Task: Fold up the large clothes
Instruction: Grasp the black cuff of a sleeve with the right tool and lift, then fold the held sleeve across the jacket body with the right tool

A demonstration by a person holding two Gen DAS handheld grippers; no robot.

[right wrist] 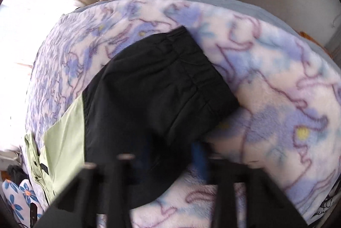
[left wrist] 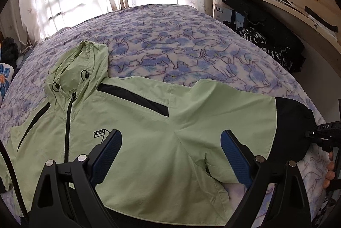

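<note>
- Jacket [left wrist: 132, 121]: pale green, hooded, lying face up on the bed [left wrist: 191, 40], zip closed, hood [left wrist: 78, 66] flat toward the window.
- Progress, as we judge it: early. Body is spread flat and no fold is visible across the torso. The sleeve [left wrist: 245, 113] on our right stretches out sideways, its black cuff [right wrist: 162, 83] on the blanket near the bed edge.
- Left gripper [left wrist: 170, 155]: jaws wide apart, hovering over the chest and armpit area, nothing between the blue pads [left wrist: 106, 155].
- Right gripper [right wrist: 170, 155]: at the black cuff end. Its view is motion-blurred; fingers look fairly close together with cuff fabric at or over them. We cannot tell whether it has clamped the fabric.
- Left to do, our estimate: bring this sleeve across the chest, same for the other side, then fold hem to hood.
- Risk: thin slippery shell fabric, likely to slide out of a shallow pinch on the cuff.
</note>
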